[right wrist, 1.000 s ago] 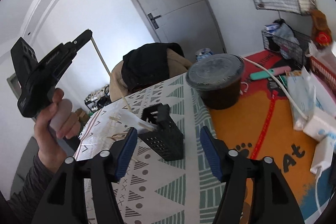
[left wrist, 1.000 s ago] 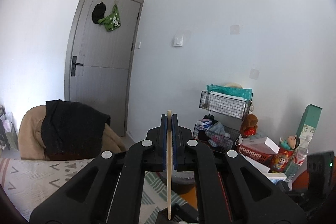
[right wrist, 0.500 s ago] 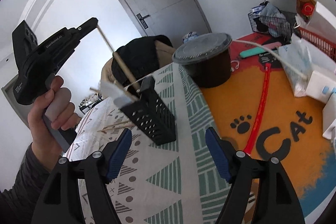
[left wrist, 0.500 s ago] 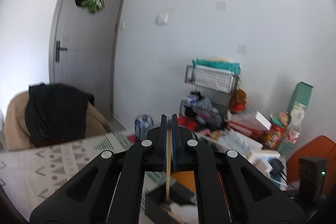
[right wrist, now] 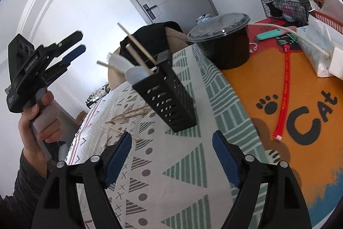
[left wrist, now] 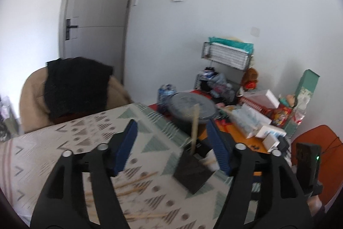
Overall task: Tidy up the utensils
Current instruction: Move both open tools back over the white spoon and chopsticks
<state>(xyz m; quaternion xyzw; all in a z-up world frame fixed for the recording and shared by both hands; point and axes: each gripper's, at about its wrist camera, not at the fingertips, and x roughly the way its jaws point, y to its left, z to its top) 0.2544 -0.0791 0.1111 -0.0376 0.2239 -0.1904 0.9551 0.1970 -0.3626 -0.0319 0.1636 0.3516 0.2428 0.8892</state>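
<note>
A black perforated utensil holder [right wrist: 167, 102] stands on the patterned tablecloth [right wrist: 171, 175]; it also shows in the left wrist view [left wrist: 191, 173]. Wooden chopsticks [right wrist: 137, 47] and a white spoon [right wrist: 130, 72] stick out of it. One chopstick [left wrist: 194, 128] stands in it in the left wrist view. My left gripper [left wrist: 171, 147] is open and empty above the holder; in the right wrist view [right wrist: 72, 46] it is raised to the holder's left. Loose chopsticks [left wrist: 135, 184] lie on the cloth [right wrist: 128, 115]. My right gripper [right wrist: 171, 156] is open and empty, just in front of the holder.
A black lidded bowl [right wrist: 223, 40] stands behind the holder. An orange cat mat [right wrist: 300, 113] with a red strip [right wrist: 283, 91], tissue pack [right wrist: 317, 44] and white cable lies to the right. A chair with a black garment [left wrist: 75, 89] stands beyond the table.
My left gripper has opened and let go of the chopstick, which now stands in the holder. The left camera has tilted down toward the table. The right gripper moved slightly closer to the holder.
</note>
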